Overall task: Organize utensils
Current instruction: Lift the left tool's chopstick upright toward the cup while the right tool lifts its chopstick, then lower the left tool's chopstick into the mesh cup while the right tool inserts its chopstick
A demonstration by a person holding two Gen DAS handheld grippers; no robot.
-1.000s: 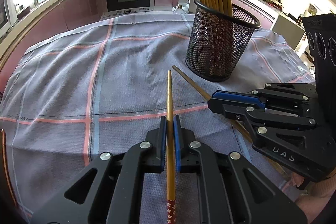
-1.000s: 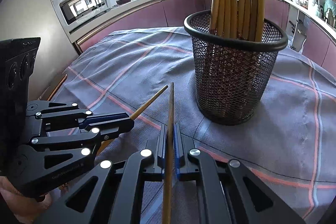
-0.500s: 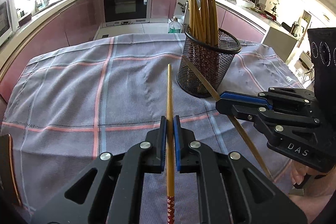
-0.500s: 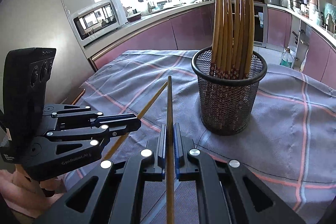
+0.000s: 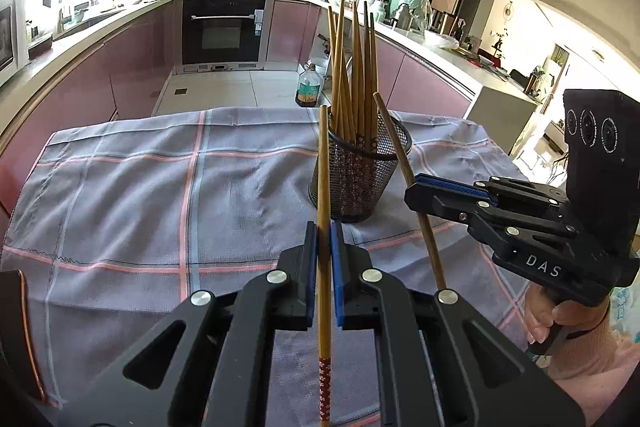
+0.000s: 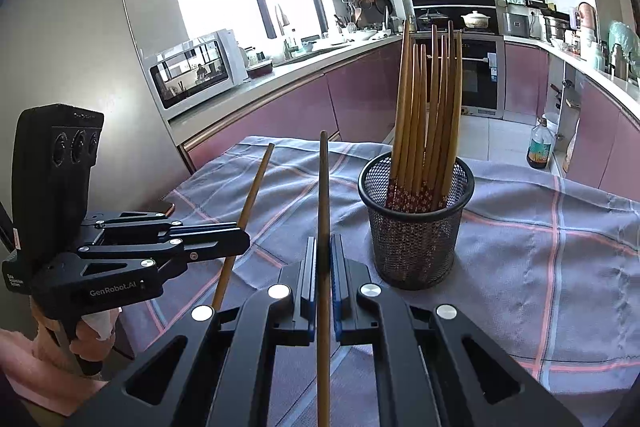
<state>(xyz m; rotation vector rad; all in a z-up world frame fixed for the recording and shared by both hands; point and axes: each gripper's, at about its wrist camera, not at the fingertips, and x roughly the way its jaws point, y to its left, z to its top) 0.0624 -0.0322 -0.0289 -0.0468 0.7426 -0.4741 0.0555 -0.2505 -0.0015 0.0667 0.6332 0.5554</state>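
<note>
Left wrist view showed both grippers, left gripper (image 5: 324, 239) and right gripper (image 6: 324, 251), each clenched on a chopstick (image 5: 324, 187), risen higher above the tablecloth (image 5: 160, 195) than before, the mesh cup (image 6: 416, 227) farther off.

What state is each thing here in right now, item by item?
left gripper: shut on a chopstick.
right gripper: shut on another chopstick.
mesh cup: upright on the cloth, holding chopsticks.
oven: door closed.
</note>
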